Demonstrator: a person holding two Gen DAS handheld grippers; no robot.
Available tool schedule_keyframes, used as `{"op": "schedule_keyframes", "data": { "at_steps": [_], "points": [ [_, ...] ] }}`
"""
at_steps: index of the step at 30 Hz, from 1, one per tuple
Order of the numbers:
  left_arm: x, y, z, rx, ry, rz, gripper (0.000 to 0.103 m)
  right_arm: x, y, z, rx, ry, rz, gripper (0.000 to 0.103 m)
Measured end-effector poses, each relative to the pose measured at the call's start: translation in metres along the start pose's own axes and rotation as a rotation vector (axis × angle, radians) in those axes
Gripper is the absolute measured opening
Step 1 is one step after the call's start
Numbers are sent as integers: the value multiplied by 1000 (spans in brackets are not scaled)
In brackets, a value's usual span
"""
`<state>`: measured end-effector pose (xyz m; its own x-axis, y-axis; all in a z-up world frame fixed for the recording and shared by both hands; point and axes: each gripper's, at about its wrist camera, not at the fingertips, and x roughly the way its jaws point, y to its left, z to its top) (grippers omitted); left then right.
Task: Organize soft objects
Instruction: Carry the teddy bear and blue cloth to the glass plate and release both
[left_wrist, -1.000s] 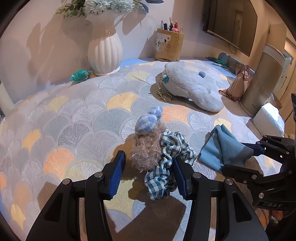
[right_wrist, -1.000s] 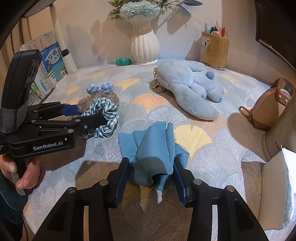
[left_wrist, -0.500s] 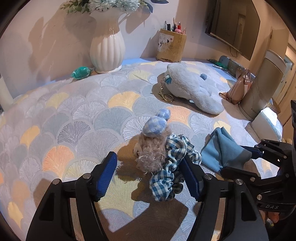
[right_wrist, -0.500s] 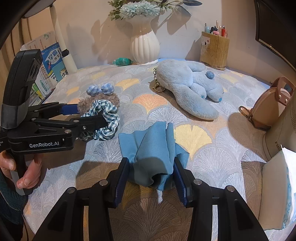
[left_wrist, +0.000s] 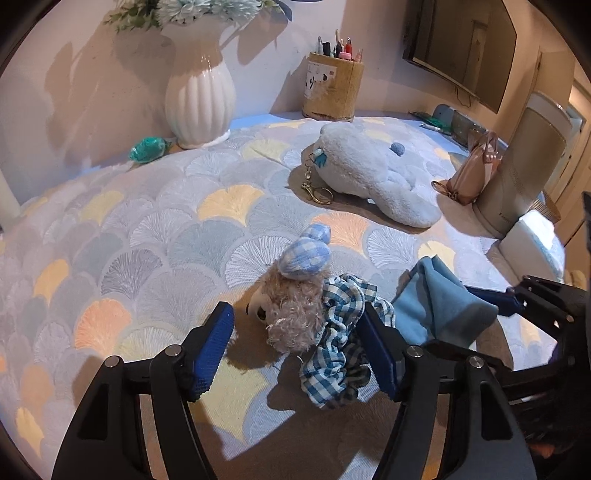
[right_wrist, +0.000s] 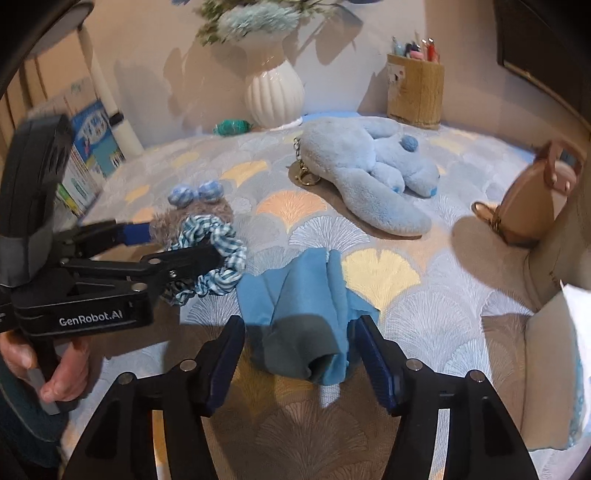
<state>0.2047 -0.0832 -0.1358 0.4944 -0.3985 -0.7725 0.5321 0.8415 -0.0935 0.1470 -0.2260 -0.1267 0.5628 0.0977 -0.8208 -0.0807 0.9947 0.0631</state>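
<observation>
A: While both jaws stand apart, what lies between them?

B: The left hand-held gripper has just closed a little yet stays open around the bear plush and its checked scrunchie; only the right pad touches fabric. The right hand-held gripper has just been opening around the folded blue cloth, pads clear.

A: And farther off?

B: On the patterned surface, the pale blue plush lies near the white vase and pen holder.
</observation>
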Motion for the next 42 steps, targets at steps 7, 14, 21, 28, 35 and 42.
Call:
{"op": "schedule_keyframes", "data": {
  "at_steps": [7,14,21,28,35,42],
  "points": [
    [-14,-15,-1,45,-67,17,31,-12,9,-8,-54,-48,-20,11],
    [-61,-47,6,68,-163,-19,31,-55,0,-9,-39,-113,-35,11],
    [-99,-116,20,184,-231,-116,31,-127,-38,-14,34,-188,-61,11],
    [-111,-220,35,334,-229,-235,31,-196,-117,-39,187,-222,-175,11],
    [-99,-321,75,389,-222,-264,31,-248,-217,-51,352,-299,-257,11],
    [-71,-381,133,313,-271,-137,31,-266,-316,-25,500,-358,-219,11]
  ]
}}
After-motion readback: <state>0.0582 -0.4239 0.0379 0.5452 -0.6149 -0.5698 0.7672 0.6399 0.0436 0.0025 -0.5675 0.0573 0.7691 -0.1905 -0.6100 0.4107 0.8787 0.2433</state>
